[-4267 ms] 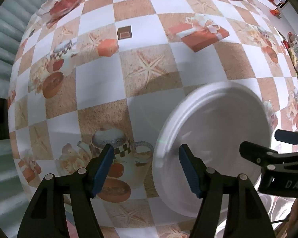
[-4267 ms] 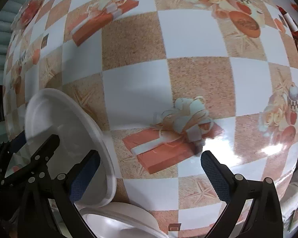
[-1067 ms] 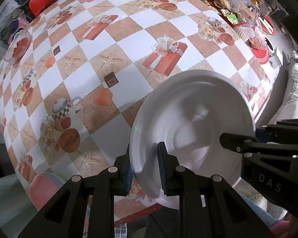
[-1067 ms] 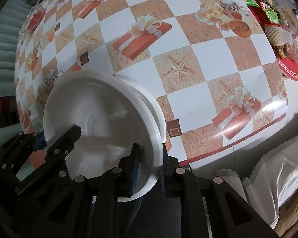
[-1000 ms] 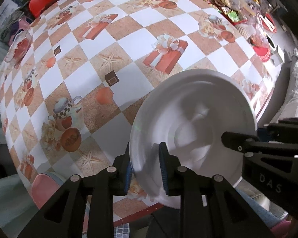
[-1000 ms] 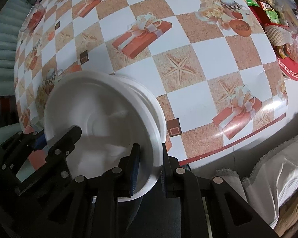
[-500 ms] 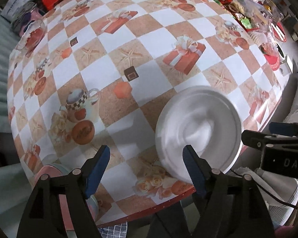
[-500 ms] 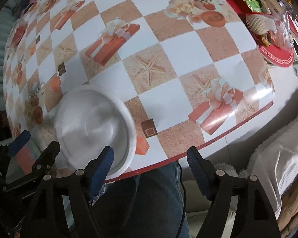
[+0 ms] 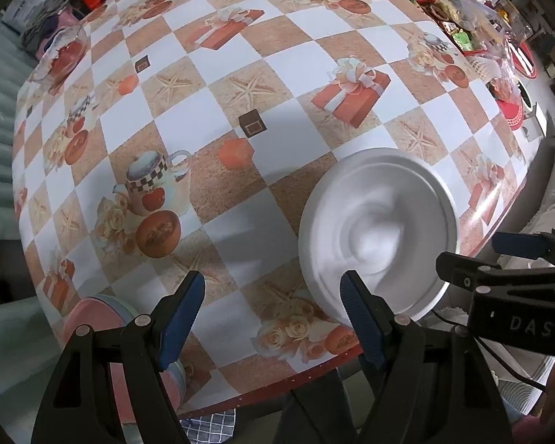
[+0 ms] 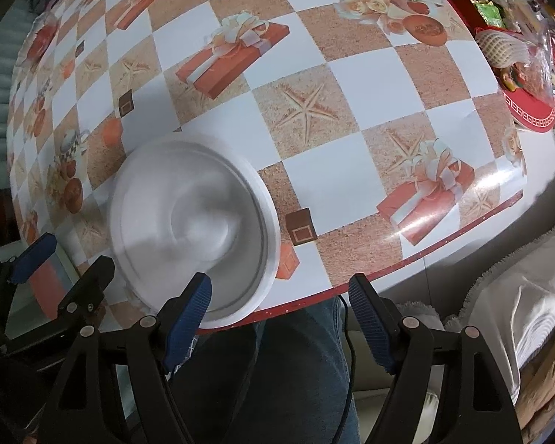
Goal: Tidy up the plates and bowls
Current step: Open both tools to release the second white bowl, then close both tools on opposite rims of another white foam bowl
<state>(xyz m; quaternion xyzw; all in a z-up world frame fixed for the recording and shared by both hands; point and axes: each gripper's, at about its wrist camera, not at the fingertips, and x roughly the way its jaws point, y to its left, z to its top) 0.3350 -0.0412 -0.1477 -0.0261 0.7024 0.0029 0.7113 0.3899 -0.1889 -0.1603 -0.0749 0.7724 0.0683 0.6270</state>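
A stack of white foam plates (image 9: 379, 229) lies on the checkered tablecloth near the table's front edge; it also shows in the right wrist view (image 10: 192, 222). My left gripper (image 9: 272, 318) is open and empty, raised above the table, just left of the stack. My right gripper (image 10: 279, 320) is open and empty, hovering over the table edge to the right of the stack. The right gripper's fingers (image 9: 518, 244) show at the right of the left wrist view.
A pink stool (image 9: 103, 327) stands below the table edge at lower left. A glass bowl (image 9: 64, 53) sits at the far left. Snack packets and a red tray (image 9: 473, 22) crowd the far right. The person's jeans (image 10: 277, 373) are below the red table edge (image 10: 388, 273).
Both grippers were shut on the plate rims a second ago. They have opened, let the plates down on the table, and pulled back and up.
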